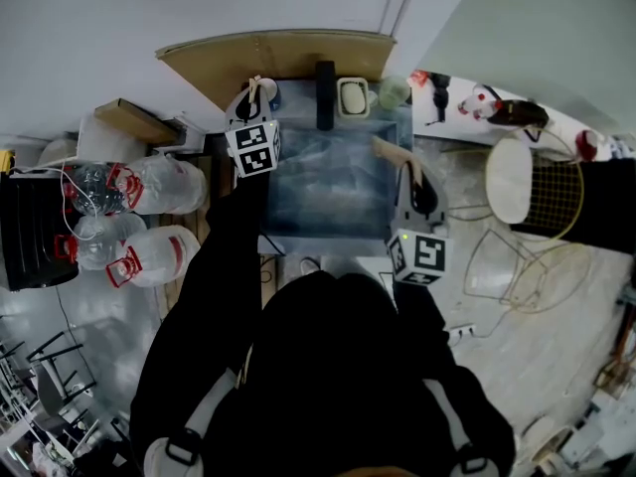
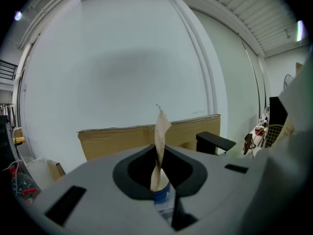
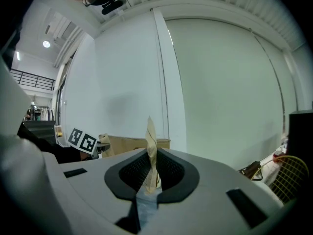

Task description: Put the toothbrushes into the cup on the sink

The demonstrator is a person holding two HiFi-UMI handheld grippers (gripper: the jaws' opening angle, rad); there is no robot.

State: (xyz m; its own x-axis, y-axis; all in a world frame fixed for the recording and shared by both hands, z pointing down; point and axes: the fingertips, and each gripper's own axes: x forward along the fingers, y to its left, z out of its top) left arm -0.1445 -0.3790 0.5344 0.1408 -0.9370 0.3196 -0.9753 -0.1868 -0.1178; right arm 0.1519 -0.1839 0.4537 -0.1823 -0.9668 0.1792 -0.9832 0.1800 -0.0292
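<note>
left tool (image 2: 159, 174) clamps tan toothbrush (image 2: 161, 131) | right tool (image 3: 150, 174) clamps 2nd tan toothbrush (image 3: 151, 146) | risk: slim handles may pivot, miss pale-green cup (image 1: 394, 92), 1 o'clock

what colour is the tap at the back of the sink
Black; the tap shows best in the head view.

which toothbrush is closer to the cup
The toothbrush in the right hand-held gripper: it reaches over the sink, just short of the pale green cup. The other toothbrush, in the left hand-held gripper, is at the sink's back-left corner.
</note>
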